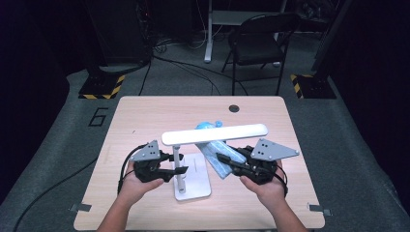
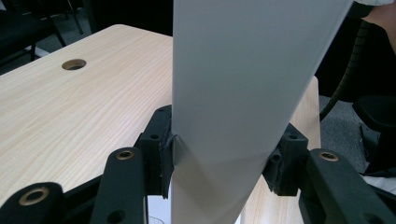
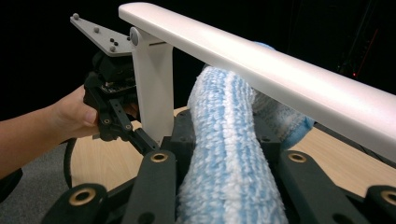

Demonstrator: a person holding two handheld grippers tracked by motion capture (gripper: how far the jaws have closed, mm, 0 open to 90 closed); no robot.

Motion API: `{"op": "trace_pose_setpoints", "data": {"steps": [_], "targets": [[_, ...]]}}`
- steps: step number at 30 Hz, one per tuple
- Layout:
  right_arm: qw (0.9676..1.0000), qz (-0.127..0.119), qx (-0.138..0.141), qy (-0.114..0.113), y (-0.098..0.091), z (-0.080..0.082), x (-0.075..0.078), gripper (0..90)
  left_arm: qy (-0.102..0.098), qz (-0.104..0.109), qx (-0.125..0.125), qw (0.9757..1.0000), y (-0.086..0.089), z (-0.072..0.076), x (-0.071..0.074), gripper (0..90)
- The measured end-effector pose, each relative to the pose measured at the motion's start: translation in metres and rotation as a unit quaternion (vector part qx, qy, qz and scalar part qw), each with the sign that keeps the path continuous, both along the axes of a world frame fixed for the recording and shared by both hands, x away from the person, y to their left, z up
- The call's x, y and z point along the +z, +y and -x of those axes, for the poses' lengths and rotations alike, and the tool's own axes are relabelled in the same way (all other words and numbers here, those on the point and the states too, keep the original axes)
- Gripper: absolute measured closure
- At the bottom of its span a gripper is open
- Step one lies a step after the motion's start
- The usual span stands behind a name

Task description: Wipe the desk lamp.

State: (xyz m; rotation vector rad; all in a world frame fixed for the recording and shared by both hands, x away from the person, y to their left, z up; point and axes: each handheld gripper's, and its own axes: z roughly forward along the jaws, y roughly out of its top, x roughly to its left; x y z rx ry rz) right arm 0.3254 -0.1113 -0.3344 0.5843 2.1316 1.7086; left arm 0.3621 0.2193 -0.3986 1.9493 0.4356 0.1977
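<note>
A pale wood-grain table is standing on a grey carpeted floor in a dark room, and at the far left a yellow-and-black striped foot of a stand is resting on that floor, with a large "6" marked on the carpet just beside the table's left far corner. Black cables are trailing across the floor behind the table. On the table's left half, the left gripper is pinching the upright white post of a desk lamp, its pads pressing on both sides of the post in the left gripper view. The lamp's flat white base is sitting near the table's middle at the near side, and its long head is lying level above. A round cable hole is showing near the far edge. Right of the lamp post, the right gripper is clamping a blue-and-white fluffy cloth, which is running under the lamp head. A black folding chair is standing behind the table, and a second striped foot is sitting at the far right. No brand is readable.
</note>
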Motion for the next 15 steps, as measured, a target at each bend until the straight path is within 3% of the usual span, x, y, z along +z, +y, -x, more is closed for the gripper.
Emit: {"op": "trace_pose_setpoints", "data": {"steps": [15], "targets": [[0.9990, -0.006, -0.044, 0.009, -0.037, -0.001, -0.006, 68.6, 0.000, 0.007, 0.001, 1.0000, 0.001, -0.001, -0.001, 51.2]]}}
